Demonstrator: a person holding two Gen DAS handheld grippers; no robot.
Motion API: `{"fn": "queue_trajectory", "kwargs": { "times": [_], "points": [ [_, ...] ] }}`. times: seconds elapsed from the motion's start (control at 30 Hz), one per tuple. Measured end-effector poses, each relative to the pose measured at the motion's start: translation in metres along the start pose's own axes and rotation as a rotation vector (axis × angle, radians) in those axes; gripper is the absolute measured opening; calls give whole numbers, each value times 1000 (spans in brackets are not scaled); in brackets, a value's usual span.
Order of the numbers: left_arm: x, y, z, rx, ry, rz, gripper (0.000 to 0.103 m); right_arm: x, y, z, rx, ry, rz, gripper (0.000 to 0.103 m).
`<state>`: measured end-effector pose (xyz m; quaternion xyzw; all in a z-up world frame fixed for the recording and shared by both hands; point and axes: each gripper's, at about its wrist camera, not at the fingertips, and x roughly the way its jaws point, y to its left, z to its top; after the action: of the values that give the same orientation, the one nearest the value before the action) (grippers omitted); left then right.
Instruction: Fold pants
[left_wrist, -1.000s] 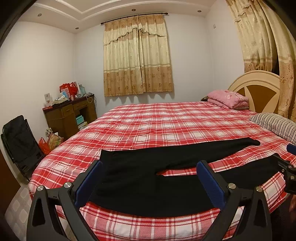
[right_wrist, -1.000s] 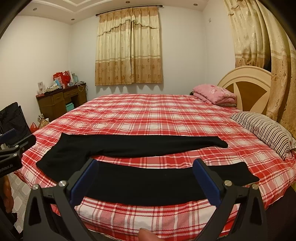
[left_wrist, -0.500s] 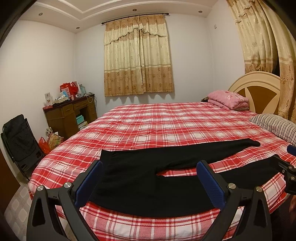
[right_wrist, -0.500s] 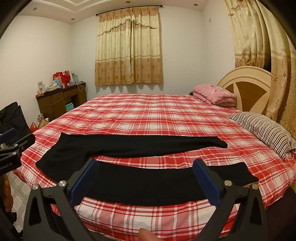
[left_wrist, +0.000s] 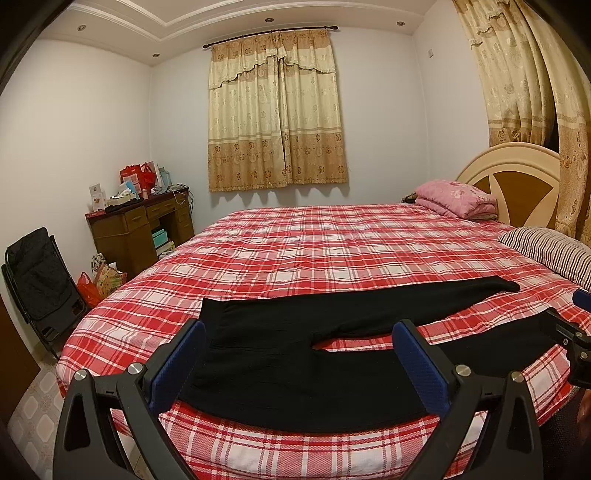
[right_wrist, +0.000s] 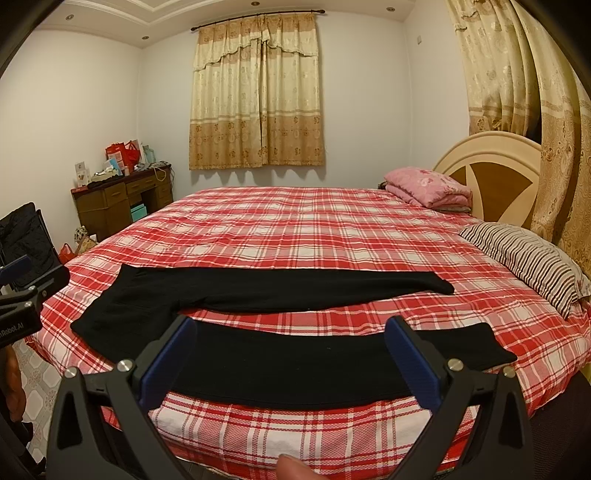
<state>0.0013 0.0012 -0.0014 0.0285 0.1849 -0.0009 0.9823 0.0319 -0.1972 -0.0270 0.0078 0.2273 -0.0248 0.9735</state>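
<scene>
Black pants (left_wrist: 288, 354) lie flat near the front edge of the bed (left_wrist: 332, 243), waist to the left, both legs spread apart toward the right. They also show in the right wrist view (right_wrist: 288, 354). My left gripper (left_wrist: 299, 354) is open and empty, held above the waist and crotch part. My right gripper (right_wrist: 291, 350) is open and empty, held above the near leg. Each gripper shows at the edge of the other's view: the right gripper (left_wrist: 576, 332) and the left gripper (right_wrist: 22, 291).
The bed has a red plaid cover. A pink folded blanket (left_wrist: 458, 197) and a striped pillow (left_wrist: 554, 254) lie by the headboard at right. A wooden desk (left_wrist: 140, 229) and a black folding chair (left_wrist: 37, 280) stand at left. Curtains (left_wrist: 535, 110) hang at right.
Both grippers have barely moved; the views shift only very slightly. The pants lie as before.
</scene>
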Motion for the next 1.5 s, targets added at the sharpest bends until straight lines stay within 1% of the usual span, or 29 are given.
{"fn": "queue_trajectory", "kwargs": {
  "times": [0.6,1.03,1.27,1.37,1.43,1.5],
  "points": [
    [2,3,-1,-6,2,3,102,1,-2,0,1,6,0,103],
    [11,7,-7,-15,24,4,102,6,-3,-4,-6,20,-3,103],
    [32,8,-20,-18,73,-9,102,17,-2,-9,-11,48,-6,103],
    [51,11,-21,-2,101,-24,102,26,-3,-14,-17,69,-6,103],
    [68,23,-15,-1,77,-5,102,30,-6,-16,-14,76,-4,103],
    [94,41,-11,-3,86,43,102,34,-12,-17,0,77,3,103]
  ]
}}
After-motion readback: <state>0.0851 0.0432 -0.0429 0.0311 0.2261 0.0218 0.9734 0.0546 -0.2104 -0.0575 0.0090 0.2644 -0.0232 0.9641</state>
